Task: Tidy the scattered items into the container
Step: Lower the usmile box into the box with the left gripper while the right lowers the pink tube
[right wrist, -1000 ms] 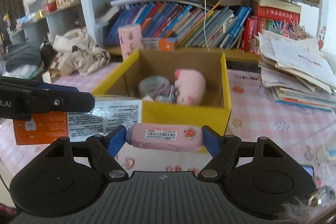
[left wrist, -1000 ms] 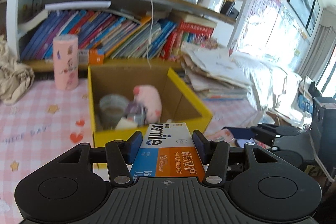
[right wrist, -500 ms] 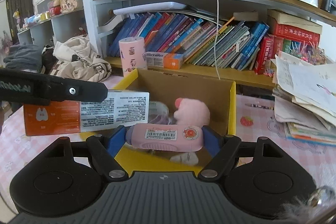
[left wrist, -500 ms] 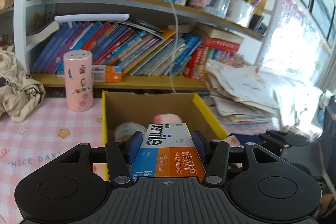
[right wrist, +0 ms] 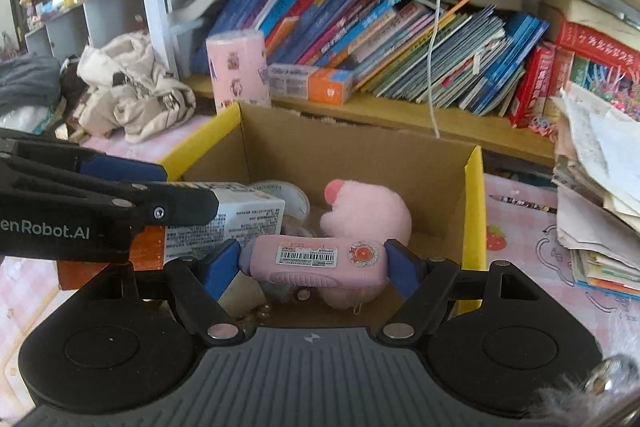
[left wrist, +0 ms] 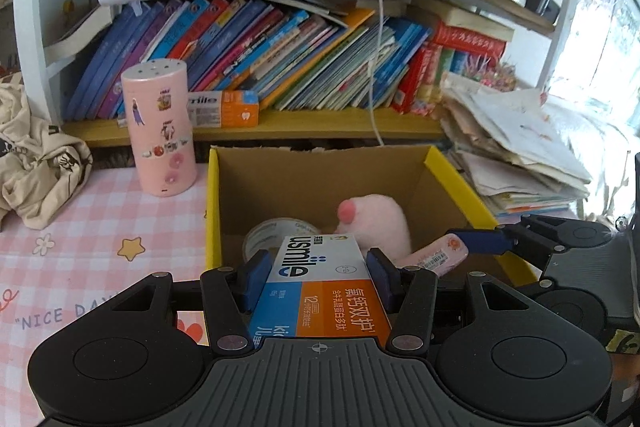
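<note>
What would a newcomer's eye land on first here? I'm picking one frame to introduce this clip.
Probably the yellow-edged cardboard box in the middle, with a pink plush toy inside. Over it, the left gripper clamps a usmile toothpaste box, and the right gripper clamps a pink barcoded case. Behind runs a shelf of leaning books.

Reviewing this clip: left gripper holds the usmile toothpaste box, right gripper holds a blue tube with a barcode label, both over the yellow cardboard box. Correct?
Not quite: the tube in the right gripper is pink, not blue, as the right wrist view shows. The rest holds: the left gripper grips the usmile toothpaste box, both over the yellow cardboard box.
</note>
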The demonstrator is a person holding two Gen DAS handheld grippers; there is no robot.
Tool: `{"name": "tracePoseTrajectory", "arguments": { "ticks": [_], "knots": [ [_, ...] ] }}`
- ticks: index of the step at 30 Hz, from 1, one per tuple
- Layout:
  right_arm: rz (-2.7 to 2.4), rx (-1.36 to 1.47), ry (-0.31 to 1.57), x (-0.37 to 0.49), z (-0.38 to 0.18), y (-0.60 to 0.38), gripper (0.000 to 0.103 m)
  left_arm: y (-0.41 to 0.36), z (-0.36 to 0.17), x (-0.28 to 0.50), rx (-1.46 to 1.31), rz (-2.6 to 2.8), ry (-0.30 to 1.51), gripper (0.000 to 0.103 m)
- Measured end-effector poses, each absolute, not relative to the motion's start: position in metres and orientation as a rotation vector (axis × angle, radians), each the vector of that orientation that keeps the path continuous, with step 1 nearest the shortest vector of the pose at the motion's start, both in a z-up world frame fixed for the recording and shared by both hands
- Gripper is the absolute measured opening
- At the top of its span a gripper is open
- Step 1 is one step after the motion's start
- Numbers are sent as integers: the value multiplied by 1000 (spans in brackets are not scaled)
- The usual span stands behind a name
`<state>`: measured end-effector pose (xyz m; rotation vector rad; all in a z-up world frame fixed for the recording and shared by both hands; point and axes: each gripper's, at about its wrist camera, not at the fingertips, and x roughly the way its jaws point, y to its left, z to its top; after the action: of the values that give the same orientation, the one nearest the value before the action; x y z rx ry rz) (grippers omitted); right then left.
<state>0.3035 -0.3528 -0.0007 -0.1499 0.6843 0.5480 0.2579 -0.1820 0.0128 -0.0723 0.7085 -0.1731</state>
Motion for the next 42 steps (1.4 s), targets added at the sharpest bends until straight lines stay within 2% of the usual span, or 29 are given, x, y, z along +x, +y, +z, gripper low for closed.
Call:
{"name": "tracePoseTrajectory", "arguments": {
  "ticks": [15,18,20,22,24,26,32,42],
  "knots": [
    [576,-177,773,320,-21,-342,77,-194,1,265,46,-162,712,52],
    [581,-163,770,318,-20,-344,78,-196,2,263,50,-160,709,61],
    [589,-150,766,316,-17,-345,81,-196,5,258,46,-162,683,76],
    [602,-147,755,312,-14,-345,87,-197,10,252,53,-161,645,84],
    [590,-157,734,306,-10,-344,92,-198,15,246,65,-155,616,86],
    [582,-155,721,302,-7,-346,93,-198,20,238,73,-150,591,93],
    [531,-119,687,286,3,-361,95,-197,32,208,75,-111,520,99],
    [430,-73,618,242,13,-380,99,-188,31,167,47,-25,488,102]
  ]
}}
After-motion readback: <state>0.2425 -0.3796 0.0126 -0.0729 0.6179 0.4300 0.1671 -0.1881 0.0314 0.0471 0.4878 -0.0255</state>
